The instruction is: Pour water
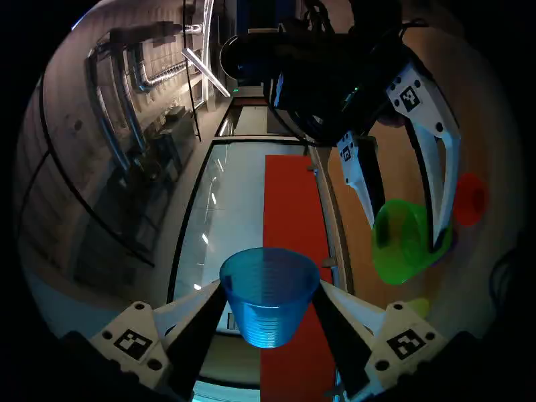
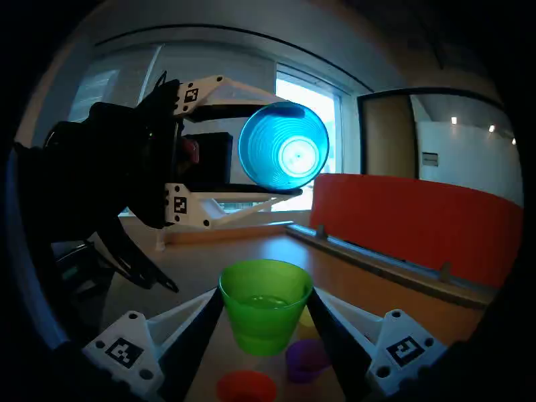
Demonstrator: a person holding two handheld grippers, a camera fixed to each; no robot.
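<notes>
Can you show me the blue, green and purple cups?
blue cup [image 1: 269,305]: left gripper view, its side wall.
green cup [image 2: 262,321]: right gripper view, its side wall.
purple cup [image 2: 303,362]: right gripper view, its side wall.

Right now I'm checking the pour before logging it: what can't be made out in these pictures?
Blue cup: right gripper view looks into its mouth, but bright backlight hides whether water remains.
Yellow thing: right gripper view, mostly hidden behind the green cup; unidentifiable.
Red cup: right gripper view, cut off by the lower edge.
Green cup's water level: left gripper view, too small and dim.
</notes>
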